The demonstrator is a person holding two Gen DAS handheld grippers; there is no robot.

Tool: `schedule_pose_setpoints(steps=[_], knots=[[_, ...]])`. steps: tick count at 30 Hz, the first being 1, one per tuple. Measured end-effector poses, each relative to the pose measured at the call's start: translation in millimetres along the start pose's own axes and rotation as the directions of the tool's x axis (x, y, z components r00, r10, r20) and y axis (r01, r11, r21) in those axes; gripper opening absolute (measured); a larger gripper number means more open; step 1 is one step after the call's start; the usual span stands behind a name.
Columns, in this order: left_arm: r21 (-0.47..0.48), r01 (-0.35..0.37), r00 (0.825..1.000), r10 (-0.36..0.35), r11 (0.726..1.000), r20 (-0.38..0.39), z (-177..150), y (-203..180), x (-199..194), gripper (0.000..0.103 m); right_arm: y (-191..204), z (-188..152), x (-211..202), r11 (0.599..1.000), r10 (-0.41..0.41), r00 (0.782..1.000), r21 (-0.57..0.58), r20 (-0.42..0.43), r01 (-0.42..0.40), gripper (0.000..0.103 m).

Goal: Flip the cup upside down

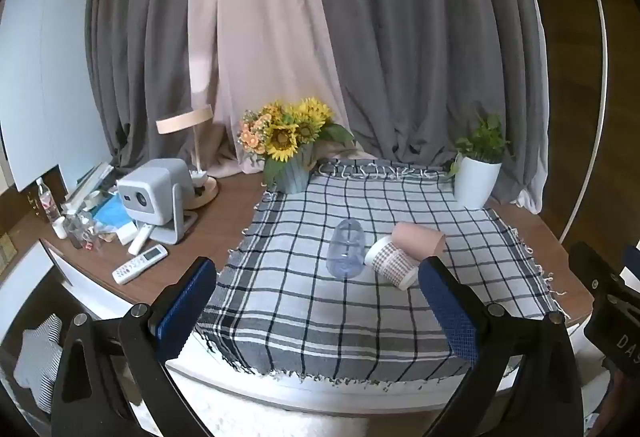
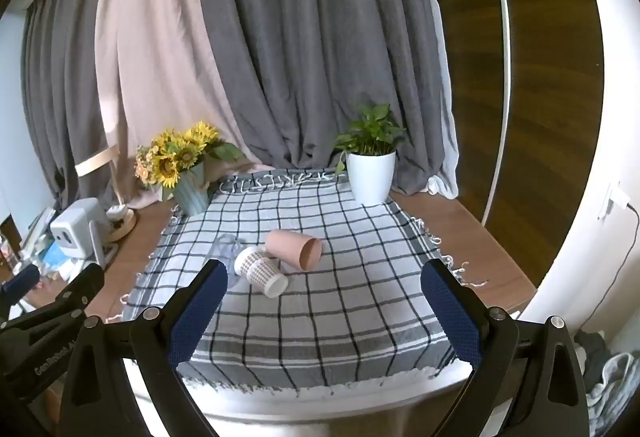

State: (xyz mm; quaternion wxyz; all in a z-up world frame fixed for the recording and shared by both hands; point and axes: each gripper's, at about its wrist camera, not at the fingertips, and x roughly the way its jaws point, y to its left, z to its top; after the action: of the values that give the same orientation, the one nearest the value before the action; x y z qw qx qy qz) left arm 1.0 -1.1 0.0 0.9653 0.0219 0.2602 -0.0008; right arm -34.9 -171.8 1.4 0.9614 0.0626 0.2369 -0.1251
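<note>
Three cups lie on their sides on the checked cloth (image 1: 304, 309) (image 2: 340, 317). A clear plastic cup (image 1: 346, 249) (image 2: 226, 247) lies at the left. A white paper cup with a houndstooth pattern (image 1: 390, 263) (image 2: 261, 271) lies in the middle. A pink cup (image 1: 418, 239) (image 2: 294, 248) lies at the right, touching the paper cup. My left gripper (image 1: 320, 301) is open and empty, held back from the cups near the table's front edge. My right gripper (image 2: 322, 303) is open and empty, also short of the cups.
A sunflower vase (image 1: 290, 153) (image 2: 188, 177) stands at the cloth's back left and a white potted plant (image 1: 478, 173) (image 2: 370, 173) at the back right. A projector (image 1: 156, 193), a lamp (image 1: 192, 141), remotes (image 1: 140, 263) and bottles crowd the table's left side. Curtains hang behind.
</note>
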Motion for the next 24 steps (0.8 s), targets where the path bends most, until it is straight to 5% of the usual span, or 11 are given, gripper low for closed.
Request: schedule_pose_setpoints(steps=[24], knots=[[-0.018, 0.007, 1.0, -0.007, 1.0, 0.018, 6.8, 2.5, -4.5, 0.103, 2.7, -6.4, 0.5, 1.0, 0.001, 1.0, -0.009, -0.009, -0.001, 0.098]])
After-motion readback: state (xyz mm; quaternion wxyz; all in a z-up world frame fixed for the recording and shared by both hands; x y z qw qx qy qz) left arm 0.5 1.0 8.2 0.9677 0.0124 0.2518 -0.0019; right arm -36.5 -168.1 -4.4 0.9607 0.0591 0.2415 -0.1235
